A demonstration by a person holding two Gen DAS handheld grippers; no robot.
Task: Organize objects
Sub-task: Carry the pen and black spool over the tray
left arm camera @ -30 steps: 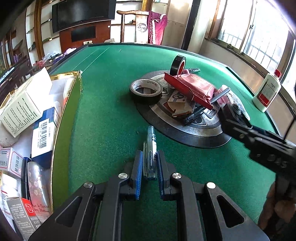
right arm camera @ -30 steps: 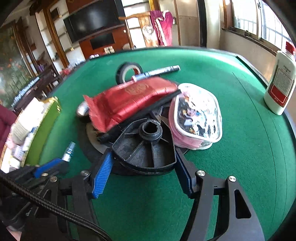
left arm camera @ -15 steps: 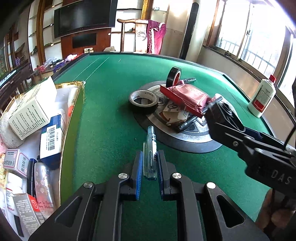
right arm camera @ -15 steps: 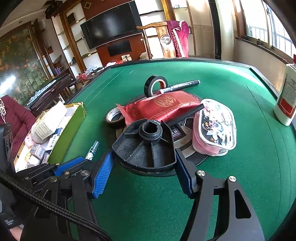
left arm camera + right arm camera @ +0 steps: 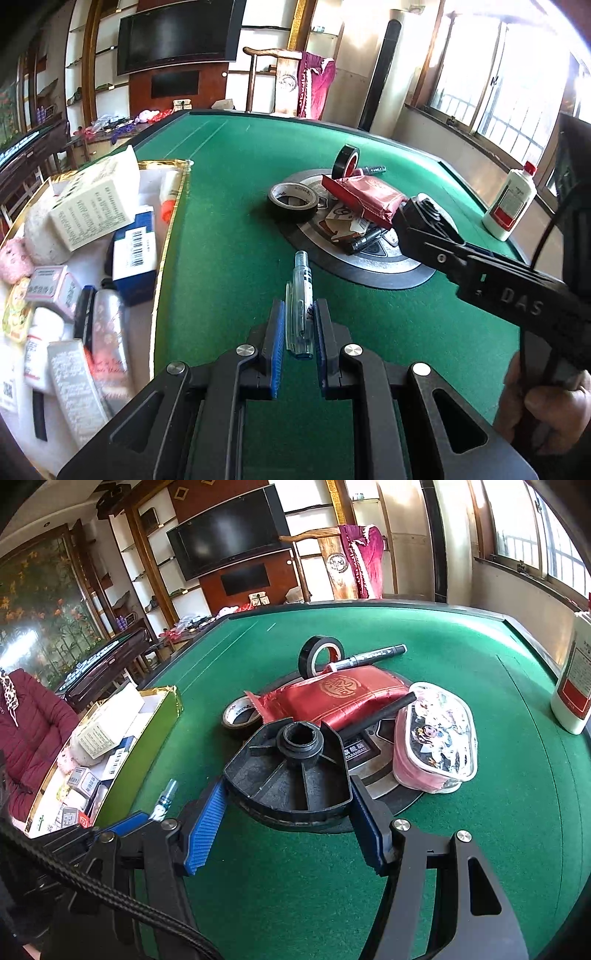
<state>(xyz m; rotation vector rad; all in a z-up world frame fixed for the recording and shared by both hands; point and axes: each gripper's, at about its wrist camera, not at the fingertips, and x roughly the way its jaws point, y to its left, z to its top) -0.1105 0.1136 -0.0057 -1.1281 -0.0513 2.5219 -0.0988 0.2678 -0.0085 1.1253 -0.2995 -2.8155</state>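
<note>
While the left gripper (image 5: 299, 325) clamps a clear pen (image 5: 301, 306) above the green table (image 5: 229, 236) and the right gripper (image 5: 286, 812) pinches a black plastic fan-shaped part (image 5: 291, 775), either could slip from its narrow hold short of the box (image 5: 168, 236).

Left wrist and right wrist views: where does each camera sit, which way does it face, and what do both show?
Left wrist: on the left hand-held gripper, facing down-forward across the green table; clear pen clamped, a hand at right.
Right wrist: on the right hand-held gripper, same heading; black plastic part gripped.
Shared: the pen, red packet, storage box.
</note>
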